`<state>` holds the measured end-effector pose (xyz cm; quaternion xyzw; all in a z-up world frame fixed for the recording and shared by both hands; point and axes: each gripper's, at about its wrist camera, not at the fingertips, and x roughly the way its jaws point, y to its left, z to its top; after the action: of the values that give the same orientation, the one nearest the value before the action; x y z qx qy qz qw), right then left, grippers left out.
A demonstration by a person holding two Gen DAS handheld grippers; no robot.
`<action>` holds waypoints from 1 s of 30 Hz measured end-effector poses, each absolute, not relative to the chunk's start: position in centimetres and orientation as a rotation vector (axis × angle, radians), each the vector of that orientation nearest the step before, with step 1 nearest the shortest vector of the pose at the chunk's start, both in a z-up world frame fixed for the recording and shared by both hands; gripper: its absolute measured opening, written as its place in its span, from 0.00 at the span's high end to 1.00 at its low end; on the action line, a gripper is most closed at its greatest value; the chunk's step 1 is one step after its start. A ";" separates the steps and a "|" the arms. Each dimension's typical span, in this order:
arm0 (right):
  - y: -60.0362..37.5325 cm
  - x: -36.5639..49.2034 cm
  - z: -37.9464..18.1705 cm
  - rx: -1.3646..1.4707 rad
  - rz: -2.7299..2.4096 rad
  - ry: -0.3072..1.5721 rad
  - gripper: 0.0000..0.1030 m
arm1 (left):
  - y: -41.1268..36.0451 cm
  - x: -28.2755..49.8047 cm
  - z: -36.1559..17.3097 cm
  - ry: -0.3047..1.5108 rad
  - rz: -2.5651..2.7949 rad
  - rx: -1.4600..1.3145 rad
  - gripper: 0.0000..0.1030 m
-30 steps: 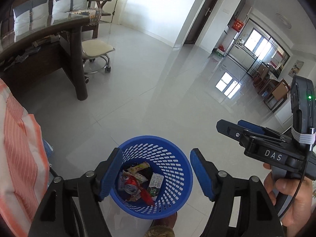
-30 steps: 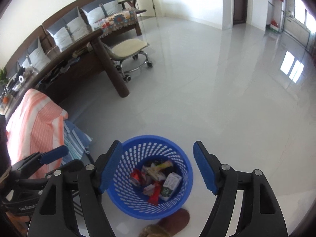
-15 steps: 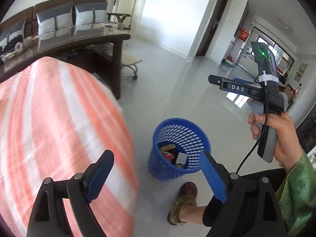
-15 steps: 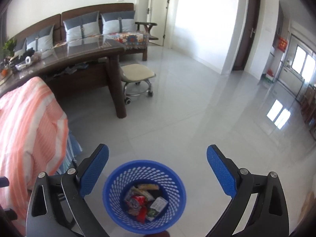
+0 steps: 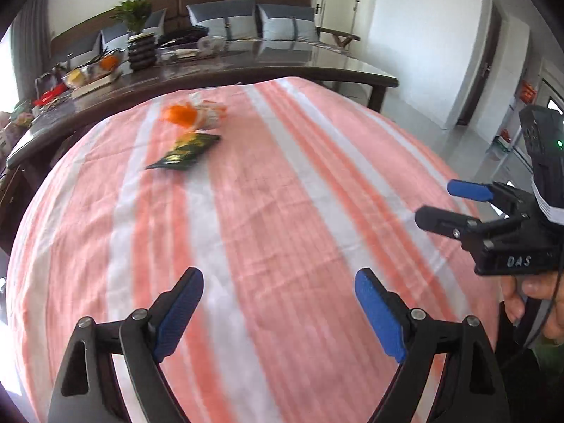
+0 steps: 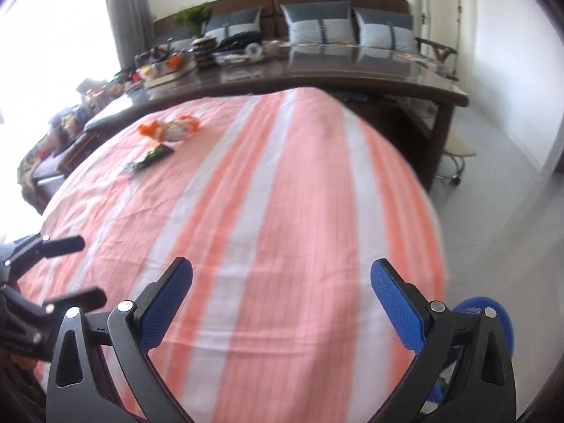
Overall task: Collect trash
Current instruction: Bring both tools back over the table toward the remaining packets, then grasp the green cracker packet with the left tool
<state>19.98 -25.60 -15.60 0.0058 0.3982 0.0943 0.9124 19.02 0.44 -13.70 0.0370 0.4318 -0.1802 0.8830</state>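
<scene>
An orange-and-white crumpled wrapper (image 5: 192,116) (image 6: 169,128) and a dark green packet (image 5: 183,151) (image 6: 149,158) lie at the far left of the table with the pink striped cloth (image 5: 282,211) (image 6: 282,194). My left gripper (image 5: 278,282) (image 6: 83,269) hovers open over the near part of the cloth, nothing between its blue pads. To its right my right gripper (image 6: 282,275) (image 5: 440,202) is also open and empty. Both are well short of the trash. The blue basket (image 6: 493,317) peeks out on the floor behind my right gripper's right finger.
Behind the table runs a dark wooden desk (image 5: 282,67) with a potted plant (image 5: 135,17), a fruit tray and clutter. A sofa with grey cushions (image 6: 317,21) lines the wall. A stool (image 6: 458,151) stands on the tiled floor at the right.
Both views have swung away from the blue basket on the floor and up onto the striped table. Both pairs of jaws stand wider than a second ago.
</scene>
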 end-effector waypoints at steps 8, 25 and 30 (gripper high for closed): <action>-18.3 21.9 -19.8 -0.120 0.241 0.935 0.01 | 6.8 26.9 -13.7 0.916 -0.380 0.011 0.13; -18.4 21.7 -19.6 -0.126 0.233 0.938 0.00 | 4.3 36.3 -16.1 0.940 -0.537 0.102 0.56; -18.4 21.6 -19.7 -0.126 0.233 0.938 0.00 | 5.9 32.7 -15.2 0.930 -0.446 0.050 0.59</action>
<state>21.63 -18.37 -19.66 -0.0604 0.4506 0.1120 0.8836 32.75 5.86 -15.18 0.0238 0.4444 -0.2134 0.8697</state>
